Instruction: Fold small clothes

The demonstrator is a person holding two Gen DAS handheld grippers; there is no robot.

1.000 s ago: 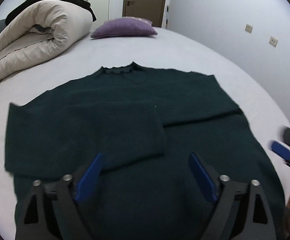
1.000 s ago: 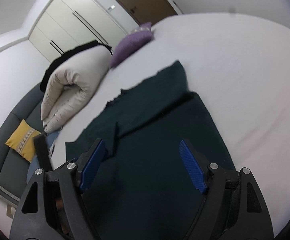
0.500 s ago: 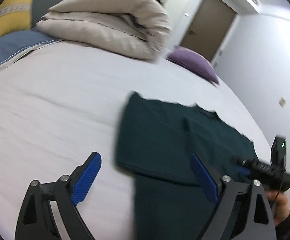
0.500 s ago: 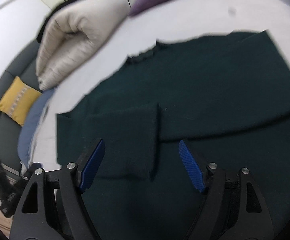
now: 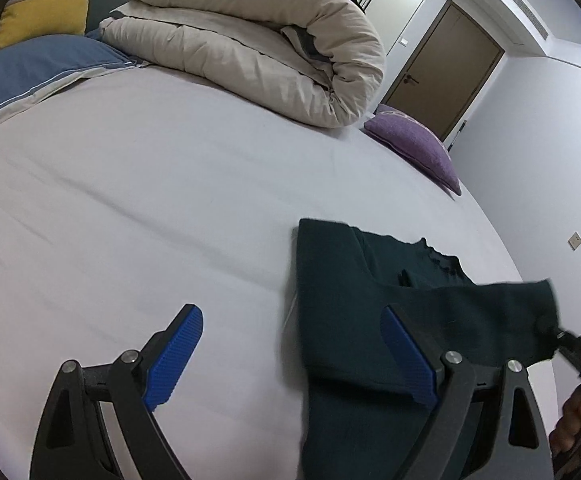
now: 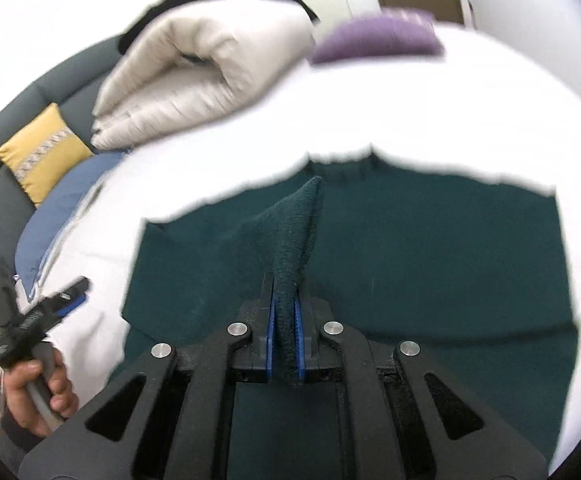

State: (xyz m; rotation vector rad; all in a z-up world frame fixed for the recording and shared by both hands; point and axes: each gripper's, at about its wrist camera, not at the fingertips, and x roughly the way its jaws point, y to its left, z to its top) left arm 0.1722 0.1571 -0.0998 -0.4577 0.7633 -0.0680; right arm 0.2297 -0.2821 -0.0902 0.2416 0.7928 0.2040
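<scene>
A dark green sweater point(image 6: 430, 256) lies flat on the white bed sheet point(image 5: 130, 200), neck toward the far side; it also shows in the left wrist view point(image 5: 338, 280). My right gripper point(image 6: 284, 340) is shut on the cuff of the sleeve point(image 6: 294, 232) and holds it lifted over the sweater's body. In the left wrist view the lifted sleeve point(image 5: 490, 312) hangs from the right gripper point(image 5: 558, 334). My left gripper point(image 5: 290, 354) is open and empty, above the sheet at the sweater's left edge.
A rolled beige duvet point(image 5: 250, 44) and a purple cushion point(image 5: 414, 148) lie at the far side of the bed. A blue pillow point(image 5: 30, 68) and a yellow cushion point(image 5: 38, 4) sit at the left. A brown door point(image 5: 442, 68) stands behind.
My right gripper has shut on the sleeve cuff and lifted it over the sweater. My left gripper has swung to the sweater's left side and stays open.
</scene>
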